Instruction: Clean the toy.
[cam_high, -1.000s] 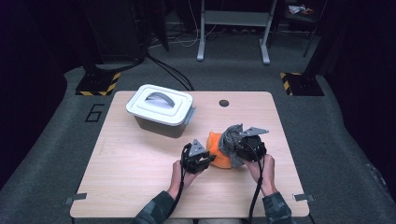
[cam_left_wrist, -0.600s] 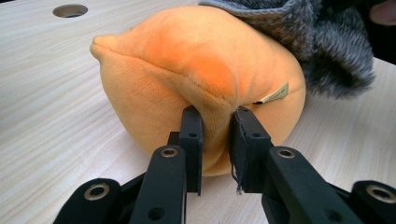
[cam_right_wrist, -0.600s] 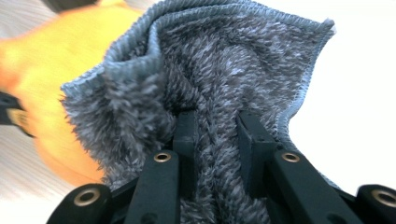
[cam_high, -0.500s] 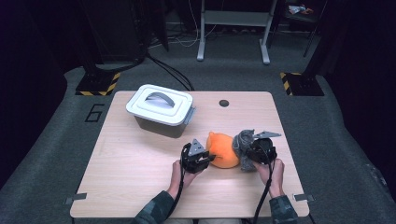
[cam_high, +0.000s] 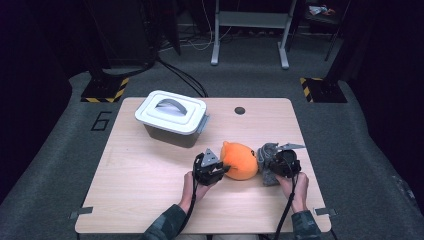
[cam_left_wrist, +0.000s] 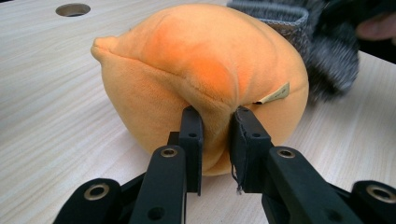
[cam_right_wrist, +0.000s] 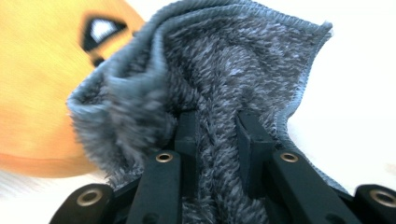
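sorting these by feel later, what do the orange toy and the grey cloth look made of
Orange toy: soft short-pile plush, likely stuffed; matte, with sewn seams, and it puckers where the left gripper pinches it.
Grey cloth: fuzzy knit or fleece, probably; mottled fibres, stitched edge, bunched in the right gripper.

One orange plush toy (cam_high: 240, 161), one grey cloth (cam_high: 266, 156), one lidded box (cam_high: 172, 118).
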